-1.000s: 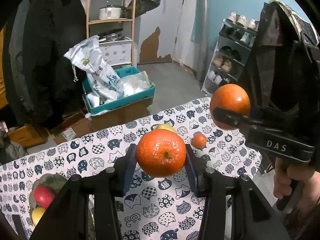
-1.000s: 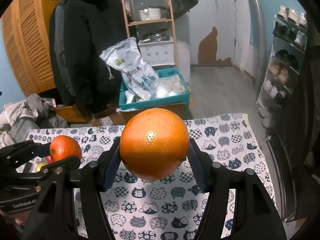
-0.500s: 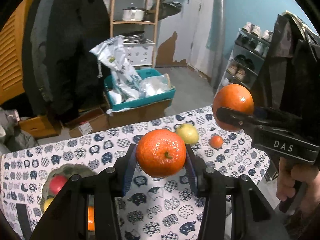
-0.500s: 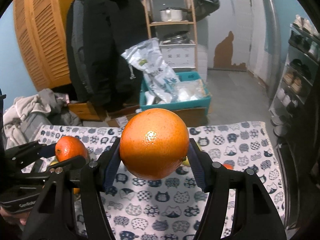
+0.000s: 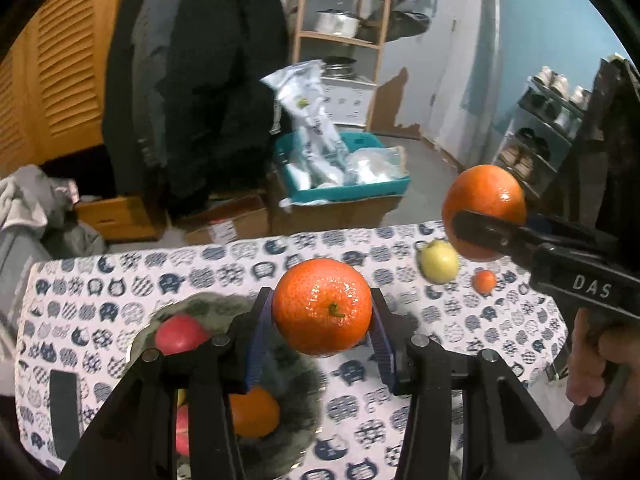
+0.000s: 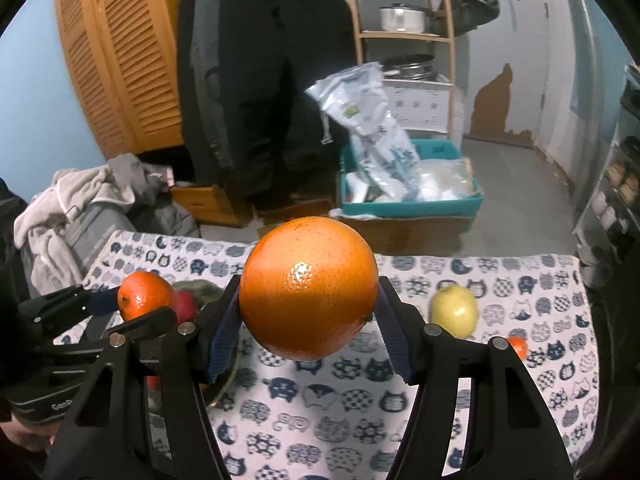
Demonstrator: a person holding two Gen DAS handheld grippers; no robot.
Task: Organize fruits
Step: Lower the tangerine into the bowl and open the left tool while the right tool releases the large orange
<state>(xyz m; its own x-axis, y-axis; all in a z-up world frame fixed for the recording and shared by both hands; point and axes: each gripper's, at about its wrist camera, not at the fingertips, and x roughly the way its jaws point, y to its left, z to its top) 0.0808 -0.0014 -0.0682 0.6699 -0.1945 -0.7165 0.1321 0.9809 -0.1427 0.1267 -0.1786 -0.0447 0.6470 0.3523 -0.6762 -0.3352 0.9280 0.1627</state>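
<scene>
Left hand-held gripper (image 5: 322, 322): closed on a mandarin (image 5: 322, 306), which sits clamped between the two blue-padded fingers, stem mark facing the camera. Held in the air above the near part of the surface (image 5: 440, 360), over the right edge of the bowl (image 5: 280, 432).

Right hand-held gripper (image 6: 308, 316): closed on a large orange (image 6: 308, 288), gripped at its sides between the padded fingers and raised clear of the surface. In the left view this same gripper enters from the right, with a person's hand (image 5: 592, 360) on its grip.

Bowl: dark and mottled, at the left end of the surface. Contents visible: a red apple (image 5: 180, 334) at the far side, an orange fruit (image 5: 254, 412) at the near side, and more red and yellow fruit partly hidden behind the gripper frame.

Loose on the surface, right end: a yellow-green apple (image 6: 454, 310), and just beside it a small orange fruit (image 5: 484, 281), too small to identify further.

Surface covering: a white cloth printed with blue cat faces.

Background: a teal crate (image 6: 408, 204) holding plastic bags, standing on cardboard boxes on the floor beyond the surface; a dark coat (image 6: 256, 80) hanging beside louvred wooden doors; a wooden shelf (image 6: 404, 36) bearing a metal pot.
</scene>
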